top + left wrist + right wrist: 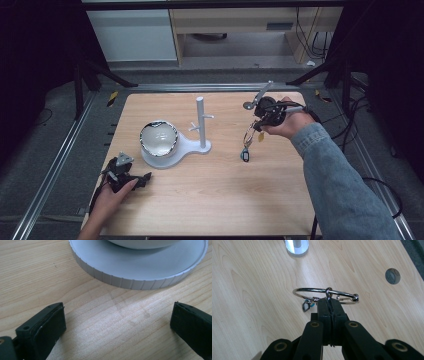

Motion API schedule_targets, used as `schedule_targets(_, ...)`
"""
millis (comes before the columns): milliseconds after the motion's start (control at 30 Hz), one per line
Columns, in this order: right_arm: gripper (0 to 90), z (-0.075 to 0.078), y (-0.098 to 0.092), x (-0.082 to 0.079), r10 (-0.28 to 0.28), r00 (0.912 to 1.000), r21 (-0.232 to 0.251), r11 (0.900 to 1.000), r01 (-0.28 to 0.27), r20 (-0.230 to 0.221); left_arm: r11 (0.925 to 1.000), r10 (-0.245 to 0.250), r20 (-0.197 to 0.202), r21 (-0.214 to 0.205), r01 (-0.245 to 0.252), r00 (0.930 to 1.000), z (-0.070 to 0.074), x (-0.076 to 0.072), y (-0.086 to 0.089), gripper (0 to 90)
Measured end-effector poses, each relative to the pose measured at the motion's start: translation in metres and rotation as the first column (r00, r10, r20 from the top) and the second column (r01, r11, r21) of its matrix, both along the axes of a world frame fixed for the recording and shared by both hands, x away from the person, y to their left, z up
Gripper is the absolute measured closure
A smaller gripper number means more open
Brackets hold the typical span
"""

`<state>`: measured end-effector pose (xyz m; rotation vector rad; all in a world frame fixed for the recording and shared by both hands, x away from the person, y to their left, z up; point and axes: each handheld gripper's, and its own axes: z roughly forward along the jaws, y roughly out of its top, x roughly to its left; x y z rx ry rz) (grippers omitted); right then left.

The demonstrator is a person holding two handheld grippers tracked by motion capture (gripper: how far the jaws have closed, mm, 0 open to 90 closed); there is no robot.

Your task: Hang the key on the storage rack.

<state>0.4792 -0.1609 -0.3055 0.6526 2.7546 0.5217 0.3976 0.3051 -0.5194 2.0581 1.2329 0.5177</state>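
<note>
- The desk spans the middle of the high view, pale wood, with your 2 forearms coming in from the bottom edge.
- The white stand sits just left of center in that view: a flat base, 1 upright post and short pegs branching off it. I judge a peg to be the target for the ring, so pick 1 peg now and line up with it before you travel.
- The bowl rests on the round end of the stand's base, left of the post. Keep the dangling load away from it as you cross.
- Your right gripper is at the upper right of the high view, lifted off the desk. Its jaws are pinched tight on the wire of the key ring, which lies roughly level across the jaw tips in the right gripper view.
- Your left gripper rests at the lower left, beside the base; its jaws stand wide with bare desk between them. It could steady the base if the stand shifts.
- The small fob hangs below the ring, near the desk. Move slowly so it does not swing, carry the ring above peg height, tilt it so the loop faces the peg tip, then slide it on before you let go.
</note>
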Motion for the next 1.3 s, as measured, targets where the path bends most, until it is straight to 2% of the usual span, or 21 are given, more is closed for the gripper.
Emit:
schedule_targets(700,88.9,0.038,0.032,0.011,0.046,0.9976,-0.043,0.9981,-0.044,0.051,1.0,0.001,0.002,0.0,-0.001,1.0,0.0,0.0,0.0,0.0)
schedule_targets(1300,88.9,0.054,0.057,0.013,0.078,0.9949,-0.055,0.9957,-0.074,0.064,1.0,0.0,0.001,0.0,0.0,1.0,0.0,0.0,0.0,0.0)
